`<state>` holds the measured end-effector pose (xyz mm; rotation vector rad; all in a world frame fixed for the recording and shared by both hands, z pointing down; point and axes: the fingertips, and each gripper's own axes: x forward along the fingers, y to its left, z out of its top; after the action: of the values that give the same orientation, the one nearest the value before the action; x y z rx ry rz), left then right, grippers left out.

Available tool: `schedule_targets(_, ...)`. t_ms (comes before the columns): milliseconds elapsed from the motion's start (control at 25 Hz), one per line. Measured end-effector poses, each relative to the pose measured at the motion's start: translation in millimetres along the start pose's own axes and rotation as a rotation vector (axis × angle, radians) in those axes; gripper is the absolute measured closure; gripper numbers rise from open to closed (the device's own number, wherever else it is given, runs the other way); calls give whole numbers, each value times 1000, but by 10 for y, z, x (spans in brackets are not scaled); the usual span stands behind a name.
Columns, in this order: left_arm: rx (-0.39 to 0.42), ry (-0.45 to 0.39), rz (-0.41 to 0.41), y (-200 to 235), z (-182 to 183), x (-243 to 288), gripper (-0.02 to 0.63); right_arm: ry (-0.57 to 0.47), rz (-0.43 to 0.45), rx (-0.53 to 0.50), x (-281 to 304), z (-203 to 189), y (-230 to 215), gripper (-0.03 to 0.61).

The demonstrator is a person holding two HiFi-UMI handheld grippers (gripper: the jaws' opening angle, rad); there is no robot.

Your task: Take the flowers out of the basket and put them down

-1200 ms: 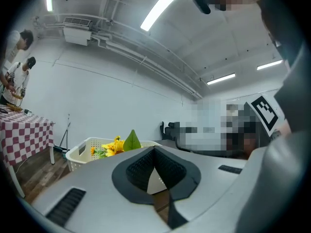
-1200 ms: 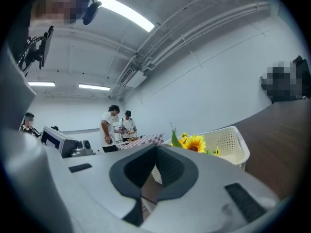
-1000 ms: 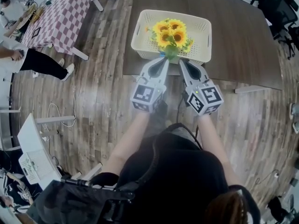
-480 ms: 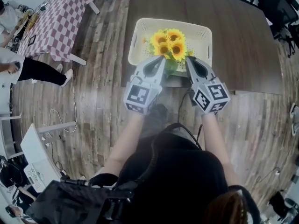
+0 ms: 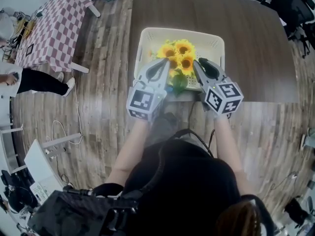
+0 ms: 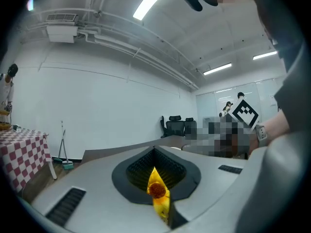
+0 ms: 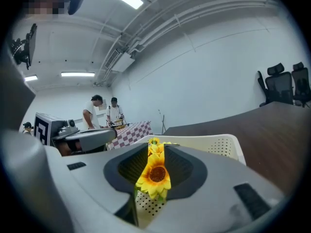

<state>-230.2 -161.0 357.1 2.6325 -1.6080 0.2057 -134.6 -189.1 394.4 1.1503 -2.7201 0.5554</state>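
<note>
Over the basket [image 5: 145, 43]: flowers [image 5: 178, 53] between both claws, left one holding.
Left claw [image 5: 165, 63] is closed tight, with a yellow flower head nipped in the seam between its jaws; right claw [image 5: 200, 63] has just been opening, jaws now narrowly apart, a sunflower showing in the gap but pads not pressing it; I see the bunch over the basket's near half, a green leaf hanging by the near rim; white perforated basket stands on the dark counter [image 5: 251, 38] at its near edge; claw tips flank the bunch on either side.
</note>
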Motion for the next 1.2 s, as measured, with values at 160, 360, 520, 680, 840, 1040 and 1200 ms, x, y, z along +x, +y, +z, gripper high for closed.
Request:
schedule_targets(160, 11, 33, 15, 178, -20, 57, 611, 100, -6, 29, 190, -117, -94, 428)
schedule_targets(360, 5, 76, 24, 357, -57, 147, 611, 202, -3, 72, 355, -255, -206, 402)
schedule_targets(520, -6, 118, 26, 435, -128, 243, 611, 263, 6, 100, 412, -379, -284, 380)
schedule_targets(680, 0, 136, 26, 483, -155, 303, 611, 272, 45, 188, 478, -436, -279, 382)
schedule_targets(840, 11, 152, 19, 544, -170, 327, 610, 304, 54, 205, 537, -480, -251, 442)
schedule_targets(1040, -10, 180, 5, 580, -215, 390, 595, 316, 54, 189, 545, -488, -263, 561)
schedule_targets(1200, -30, 204, -31, 584, -238, 469, 524, 314, 23, 162, 546, -470, -296, 567)
